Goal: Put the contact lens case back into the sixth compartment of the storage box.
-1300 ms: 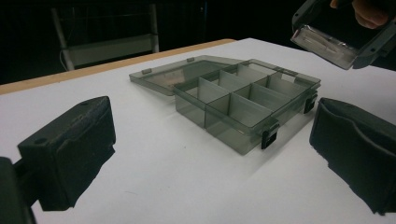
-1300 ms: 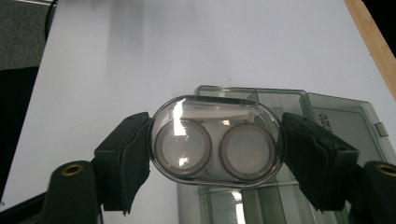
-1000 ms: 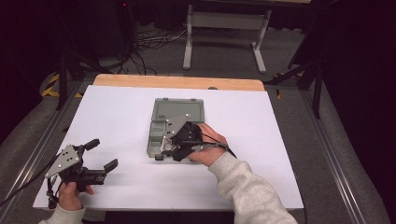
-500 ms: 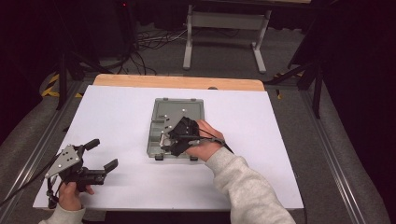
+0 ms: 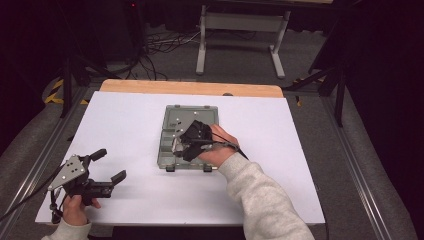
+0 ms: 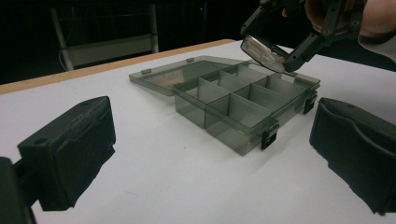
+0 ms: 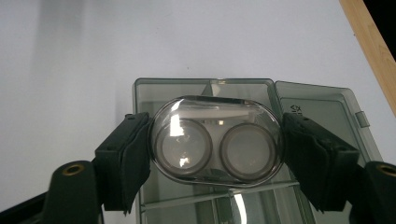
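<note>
A smoky grey compartment box [image 5: 192, 114] lies open mid-table, its lid folded back on the far side. My right gripper [image 5: 181, 145] hovers over the box's near half, shut on a clear oval case [image 7: 215, 140] with two round wells. In the right gripper view the case hangs above the box's compartments [image 7: 140, 93], held by its two ends. From the left gripper view the box [image 6: 233, 107] and the held case [image 6: 261, 49] show ahead to the right. My left gripper [image 5: 112, 163] rests at the front left of the table, open, with nothing between its pads [image 6: 70, 149].
White sheet [image 5: 125, 120] covers the table, with a wooden strip [image 5: 190, 87] along the far edge. Metal rails run down both sides. A stand and cables sit on the floor beyond the table.
The right gripper has carried the clear case a little farther out and left over the box. The left gripper has stayed put.
</note>
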Demonstrator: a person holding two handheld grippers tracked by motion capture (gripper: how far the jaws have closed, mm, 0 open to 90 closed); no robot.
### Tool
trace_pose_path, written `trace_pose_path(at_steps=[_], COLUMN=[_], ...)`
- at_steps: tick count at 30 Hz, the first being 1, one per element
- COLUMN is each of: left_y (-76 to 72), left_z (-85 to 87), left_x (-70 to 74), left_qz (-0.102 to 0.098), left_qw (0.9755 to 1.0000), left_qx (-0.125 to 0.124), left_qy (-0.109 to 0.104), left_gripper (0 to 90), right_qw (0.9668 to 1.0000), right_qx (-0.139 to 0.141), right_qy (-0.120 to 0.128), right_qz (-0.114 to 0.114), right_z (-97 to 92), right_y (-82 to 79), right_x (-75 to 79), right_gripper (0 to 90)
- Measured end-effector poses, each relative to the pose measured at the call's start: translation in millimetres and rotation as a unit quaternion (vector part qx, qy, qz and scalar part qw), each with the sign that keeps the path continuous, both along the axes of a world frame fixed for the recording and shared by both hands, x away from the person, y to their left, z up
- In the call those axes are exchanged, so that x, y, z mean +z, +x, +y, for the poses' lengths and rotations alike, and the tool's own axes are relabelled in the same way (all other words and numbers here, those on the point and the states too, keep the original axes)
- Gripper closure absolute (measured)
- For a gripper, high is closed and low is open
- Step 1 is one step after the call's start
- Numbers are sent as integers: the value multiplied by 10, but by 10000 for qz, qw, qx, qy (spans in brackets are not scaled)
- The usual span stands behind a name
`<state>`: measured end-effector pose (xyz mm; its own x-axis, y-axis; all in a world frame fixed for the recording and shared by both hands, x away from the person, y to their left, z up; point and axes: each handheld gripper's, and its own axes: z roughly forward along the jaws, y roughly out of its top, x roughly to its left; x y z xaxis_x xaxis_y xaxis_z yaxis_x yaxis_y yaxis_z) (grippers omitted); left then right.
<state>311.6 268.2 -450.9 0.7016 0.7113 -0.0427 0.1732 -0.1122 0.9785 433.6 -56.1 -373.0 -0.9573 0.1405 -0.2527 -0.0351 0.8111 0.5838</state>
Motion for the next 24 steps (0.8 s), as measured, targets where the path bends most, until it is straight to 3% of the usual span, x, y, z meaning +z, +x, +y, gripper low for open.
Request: trace_pose_path(at_steps=[24], left_y=[1], left_z=[2], left_x=[-2], left_qz=[22], left_qw=[10000], left_qx=[-3], left_qy=[-15], left_gripper=[11], right_qw=[9988], right_qx=[71], right_qy=[-447], right_qz=[197], right_z=[60], right_y=[131], right_x=[-203], right_gripper=[265])
